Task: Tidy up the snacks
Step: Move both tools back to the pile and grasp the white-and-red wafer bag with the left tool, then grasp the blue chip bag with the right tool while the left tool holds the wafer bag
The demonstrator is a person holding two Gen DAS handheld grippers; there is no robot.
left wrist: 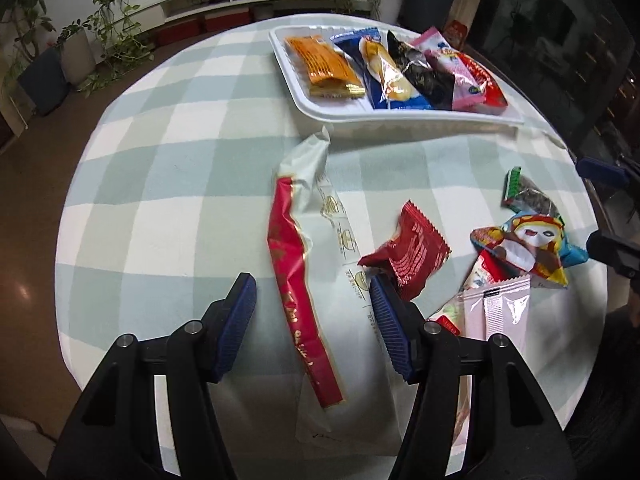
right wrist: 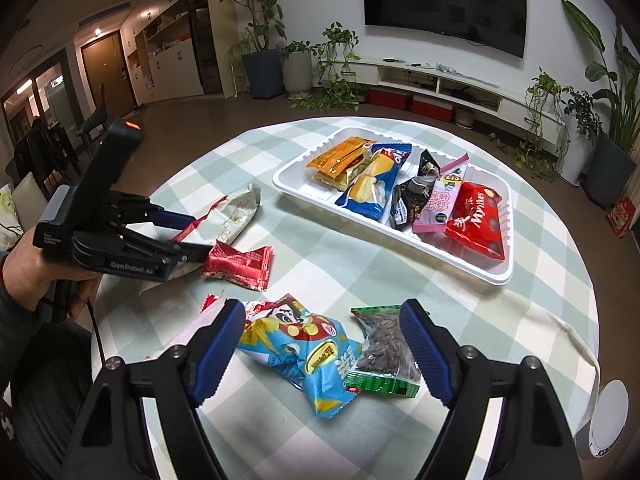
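Note:
A white tray (left wrist: 400,118) (right wrist: 292,184) at the far side of the round table holds several snack packets in a row. My left gripper (left wrist: 312,280) (right wrist: 200,237) is open and straddles a long red and white packet (left wrist: 292,280) (right wrist: 240,208) that lies flat on the cloth. A small red packet (left wrist: 412,256) (right wrist: 240,262) lies beside its right finger. My right gripper (right wrist: 322,312) hangs open above a blue cartoon snack bag (right wrist: 304,356) (left wrist: 528,244) and a green packet of seeds (right wrist: 384,352) (left wrist: 524,192). A pale pink packet (left wrist: 496,312) lies near them.
A checked cloth (left wrist: 180,160) covers the table, whose edge curves close on every side. A person's hand (right wrist: 24,264) holds the left gripper. A white round object (right wrist: 608,416) sits off the table's right edge. Potted plants and a low TV shelf stand behind.

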